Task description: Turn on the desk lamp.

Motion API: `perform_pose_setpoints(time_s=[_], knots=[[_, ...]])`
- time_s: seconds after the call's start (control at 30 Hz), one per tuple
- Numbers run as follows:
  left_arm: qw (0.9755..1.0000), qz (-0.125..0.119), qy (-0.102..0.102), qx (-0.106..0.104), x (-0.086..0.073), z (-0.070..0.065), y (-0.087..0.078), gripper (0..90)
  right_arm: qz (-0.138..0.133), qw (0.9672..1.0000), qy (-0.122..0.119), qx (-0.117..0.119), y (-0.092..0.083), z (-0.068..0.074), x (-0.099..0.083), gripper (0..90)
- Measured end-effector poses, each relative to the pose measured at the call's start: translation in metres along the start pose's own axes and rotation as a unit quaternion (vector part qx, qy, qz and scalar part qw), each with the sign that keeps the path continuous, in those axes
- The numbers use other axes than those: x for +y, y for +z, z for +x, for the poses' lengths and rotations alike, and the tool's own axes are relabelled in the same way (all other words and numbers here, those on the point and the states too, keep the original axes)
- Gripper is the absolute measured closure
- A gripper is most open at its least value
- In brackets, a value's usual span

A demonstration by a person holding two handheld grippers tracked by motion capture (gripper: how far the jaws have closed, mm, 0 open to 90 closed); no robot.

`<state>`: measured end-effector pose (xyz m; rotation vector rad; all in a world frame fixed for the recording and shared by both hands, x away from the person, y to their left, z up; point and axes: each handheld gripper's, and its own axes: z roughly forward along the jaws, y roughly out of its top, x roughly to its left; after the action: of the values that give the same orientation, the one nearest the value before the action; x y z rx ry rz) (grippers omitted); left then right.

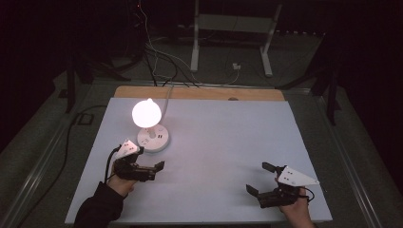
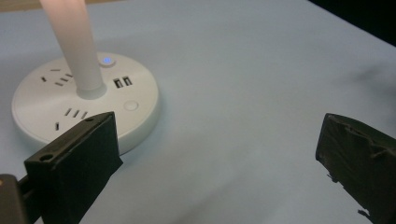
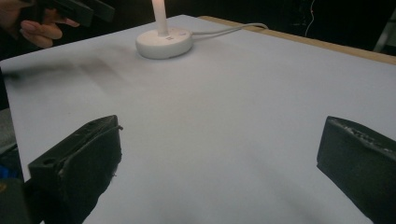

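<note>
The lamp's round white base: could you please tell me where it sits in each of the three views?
High view: the lamp base sits left of centre, under the glowing bulb.
Left gripper view: upper left, beside the near jaw.
Right gripper view: top centre, far across the table.
Shared landmark: the lit stem that rises from the base.

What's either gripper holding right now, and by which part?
Nothing. The left gripper is open beside the lamp base, not touching it; the right gripper is open over bare table.
</note>
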<state>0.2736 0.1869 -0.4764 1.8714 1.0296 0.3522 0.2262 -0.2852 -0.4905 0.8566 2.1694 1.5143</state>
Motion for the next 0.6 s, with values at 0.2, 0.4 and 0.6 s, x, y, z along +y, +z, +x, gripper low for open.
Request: perform_pose_setpoints(time_s=[0.2,0.4,0.6], knots=[[0.9999,-0.001,0.011,-0.01,-0.009,0.002,-0.011,0.4,0.002,1.0,0.0,0.002,0.0,0.001,0.0,0.0],[0.9991,0.004,0.029,-0.029,-0.021,0.006,-0.019,0.4,0.004,1.0,-0.002,0.003,0.001,0.001,0.0,0.0],[0.9983,0.008,0.043,-0.037,-0.031,0.008,-0.025,0.4,0.004,1.0,-0.001,0.005,0.001,0.001,0.0,0.0]])
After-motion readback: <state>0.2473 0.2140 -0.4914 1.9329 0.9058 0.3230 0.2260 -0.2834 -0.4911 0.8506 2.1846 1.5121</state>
